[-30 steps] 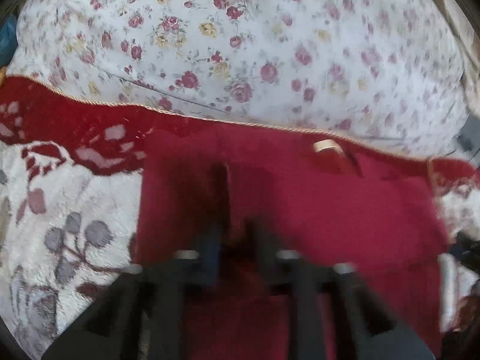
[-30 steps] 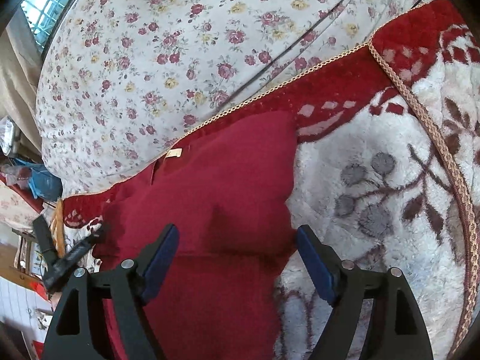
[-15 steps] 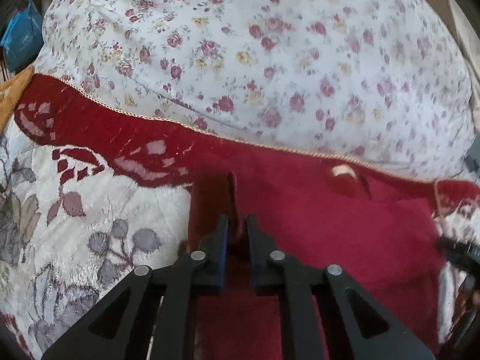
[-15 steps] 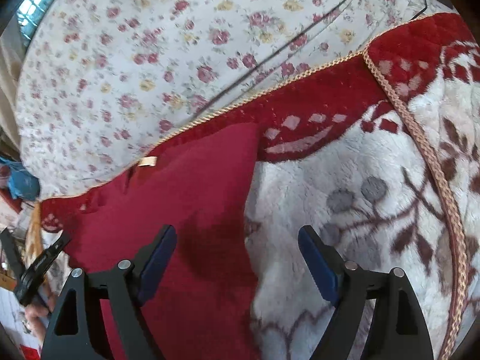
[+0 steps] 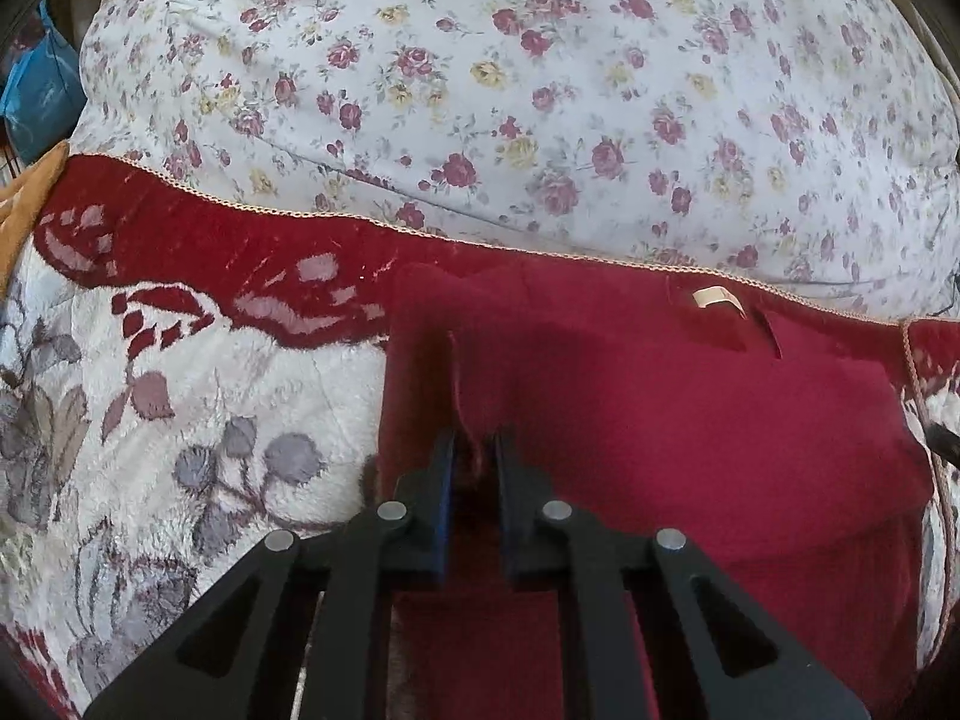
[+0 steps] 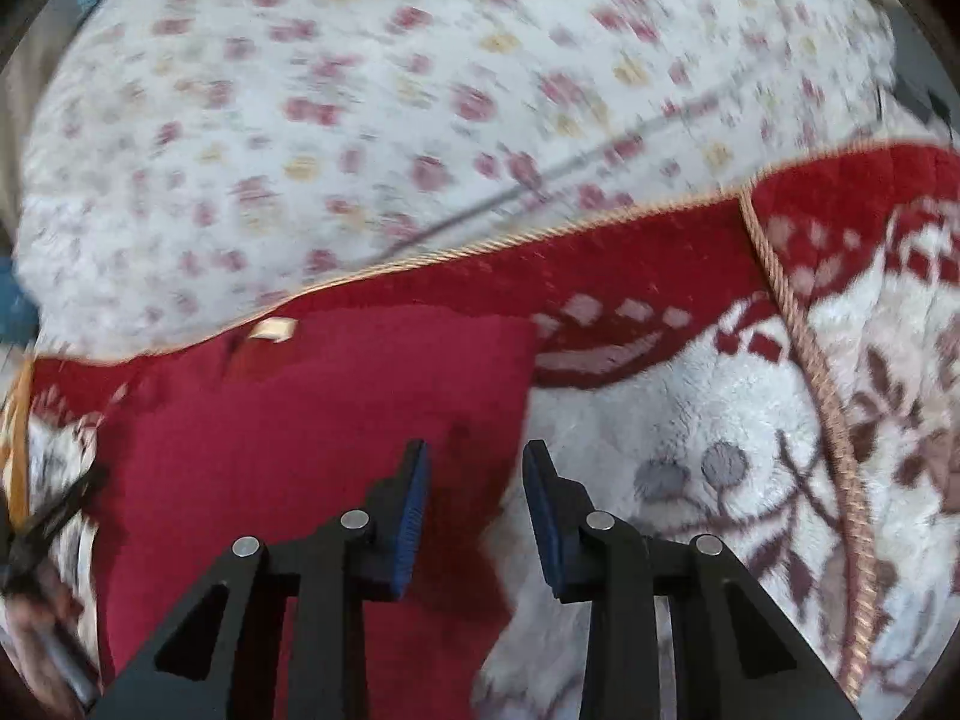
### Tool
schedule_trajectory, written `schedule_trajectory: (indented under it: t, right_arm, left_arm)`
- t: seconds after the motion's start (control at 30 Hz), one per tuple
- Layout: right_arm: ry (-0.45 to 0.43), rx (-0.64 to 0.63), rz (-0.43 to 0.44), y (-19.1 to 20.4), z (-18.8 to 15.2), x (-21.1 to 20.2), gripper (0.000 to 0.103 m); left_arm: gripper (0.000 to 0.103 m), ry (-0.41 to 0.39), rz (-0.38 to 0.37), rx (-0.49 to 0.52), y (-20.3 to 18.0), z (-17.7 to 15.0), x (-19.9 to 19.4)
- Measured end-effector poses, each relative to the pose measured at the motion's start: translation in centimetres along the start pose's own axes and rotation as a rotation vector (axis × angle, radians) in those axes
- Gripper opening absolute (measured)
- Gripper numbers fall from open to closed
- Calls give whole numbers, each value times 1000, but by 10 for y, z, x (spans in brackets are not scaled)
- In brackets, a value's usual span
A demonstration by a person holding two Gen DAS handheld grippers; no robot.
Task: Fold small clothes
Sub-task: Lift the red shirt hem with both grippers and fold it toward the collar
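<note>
A dark red garment (image 5: 690, 414) lies flat on a plush red-and-white blanket (image 5: 198, 396), with a small beige label (image 5: 711, 298) near its far edge. My left gripper (image 5: 475, 450) is shut on a raised fold at the garment's left edge. In the right wrist view the same red garment (image 6: 312, 420) fills the lower left, its label (image 6: 273, 329) at the far edge. My right gripper (image 6: 474, 468) hovers over the garment's right edge with its jaws partly open and nothing between them.
A floral white quilt (image 5: 510, 90) bulges behind the blanket, also in the right wrist view (image 6: 390, 102). A braided gold cord (image 6: 804, 360) edges the blanket (image 6: 720, 420) at right. A blue bag (image 5: 33, 102) and orange cloth (image 5: 24, 204) sit far left.
My right gripper's jaws have narrowed from wide open and it has moved right, to the garment's right edge. My left gripper stays shut on the fold, which now sits further right in view.
</note>
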State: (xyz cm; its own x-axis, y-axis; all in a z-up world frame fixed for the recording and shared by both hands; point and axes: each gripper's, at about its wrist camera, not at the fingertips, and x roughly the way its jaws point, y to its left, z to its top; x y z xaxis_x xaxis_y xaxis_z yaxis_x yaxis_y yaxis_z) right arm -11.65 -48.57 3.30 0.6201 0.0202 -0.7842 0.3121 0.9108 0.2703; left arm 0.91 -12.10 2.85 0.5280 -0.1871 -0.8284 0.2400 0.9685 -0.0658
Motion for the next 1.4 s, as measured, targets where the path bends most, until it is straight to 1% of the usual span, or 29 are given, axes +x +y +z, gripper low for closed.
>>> schedule_trajectory:
  t: [0.03,0.07,0.1,0.17,0.2,0.27,0.33,0.4,0.47,0.5,0.53,0.6,0.67,0.7,0.73,0.77,0.8,0.83,0.93,1.03,1.07,1.13,1.23,1.27,1.3,1.4]
  right_arm:
    - [2,-17,19,2,-6,-5,40]
    - [24,-37,32,5,-12,-4,40]
    - [50,-57,22,6,-18,0,40]
    - [95,-105,-78,4,-30,13,40]
    - [109,-104,-96,0,-34,17,40]
    - [121,-55,-64,-12,-39,16,40]
    - [106,-40,-68,-14,-37,6,40]
    - [44,-57,-67,-4,-33,-8,42]
    - [14,-67,-45,7,-25,-13,47]
    - [2,-70,-33,12,-20,-11,52]
    - [-10,-81,-25,18,-15,-7,54]
    - [-4,-103,-25,29,-7,7,54]
    - [27,-100,-42,30,1,31,54]
    - [41,-92,-59,26,4,43,54]
    - [57,-85,-83,22,7,55,54]
    - [79,-74,-104,17,10,67,54]
    - [84,-59,-97,13,11,73,55]
    - [78,-41,-86,10,13,74,55]
    - [83,-61,-87,16,14,62,55]
    - [76,-81,-75,18,5,37,56]
    - [69,-88,-79,19,-1,28,57]
    - [65,-106,-88,20,-11,17,62]
    - [114,-118,-120,13,-27,24,63]
    - [135,-104,-123,8,-30,33,64]
    - [135,-76,-104,2,-32,34,66]
    - [132,5,-59,-10,-32,23,67]
  left_arm:
    - [12,-3,6,5,-1,-1,0]
    - [12,-7,14,11,-3,-2,-1]
    - [12,-12,22,19,-4,-2,-1]
    - [13,-15,32,28,-6,-3,-2]
    - [15,-16,35,28,-6,-4,-2]
    - [15,-17,36,28,-5,-5,-3]
    - [17,-17,38,29,-5,-5,-4]
    - [19,-15,40,31,-6,-5,-4]
    - [20,-15,40,32,-6,-5,-4]
    - [21,-15,40,32,-6,-5,-4]
    - [22,-15,41,32,-6,-5,-4]
    - [24,-15,44,33,-7,-5,-4]
    - [33,-15,50,32,-6,-5,-3]
    - [39,-14,53,30,-6,-5,-2]
    - [41,-14,57,28,-5,-5,-1]
    - [46,-14,61,25,-5,-4,-1]
    - [51,-13,66,22,-4,-5,0]
    - [52,-12,70,19,-3,-4,1]
    - [54,-8,66,5,-1,-4,2]
    - [54,-9,69,8,0,-5,1]
    - [54,-10,71,9,0,-5,0]
    - [54,-12,73,11,-1,-6,0]
    - [57,-18,78,11,-1,-6,0]
    - [59,-22,79,12,-1,-7,-1]
    - [60,-27,78,15,-1,-9,-3]
    - [65,-24,54,25,1,-16,-10]
